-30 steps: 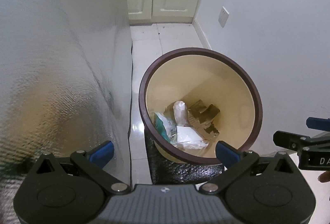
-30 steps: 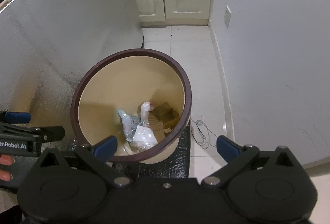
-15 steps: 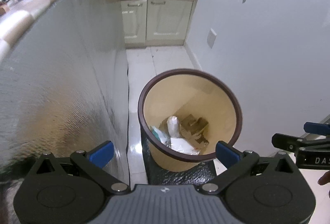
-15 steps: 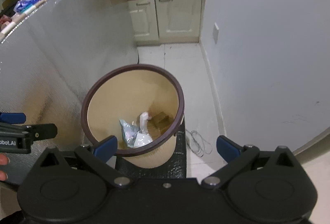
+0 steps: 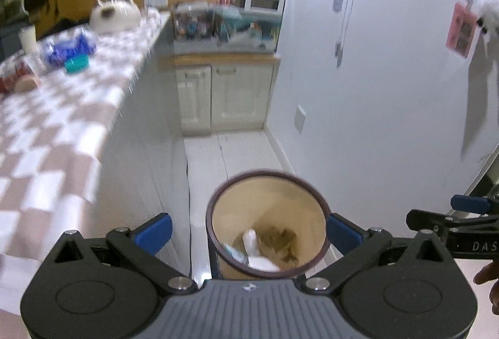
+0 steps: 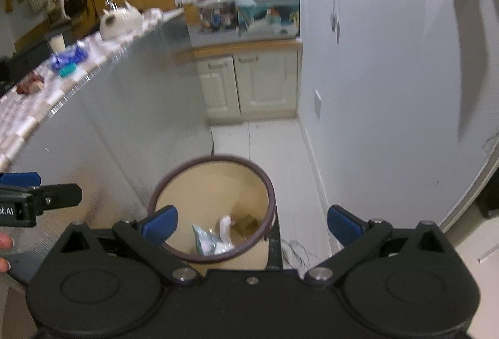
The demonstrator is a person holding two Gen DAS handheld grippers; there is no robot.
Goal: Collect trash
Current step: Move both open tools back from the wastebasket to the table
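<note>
Both my wrist cameras are looking down from well above, side by side, sharing the bin (image 5: 266, 223) (image 6: 212, 208).

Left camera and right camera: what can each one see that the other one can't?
Only the left wrist view shows the right gripper at its right edge, and a white fluffy thing on the wall. Only the right wrist view shows the left gripper at its left edge, and thin wires on the floor beside the bin. Both show the bin with trash inside, the checkered counter and the cream cupboards.
</note>
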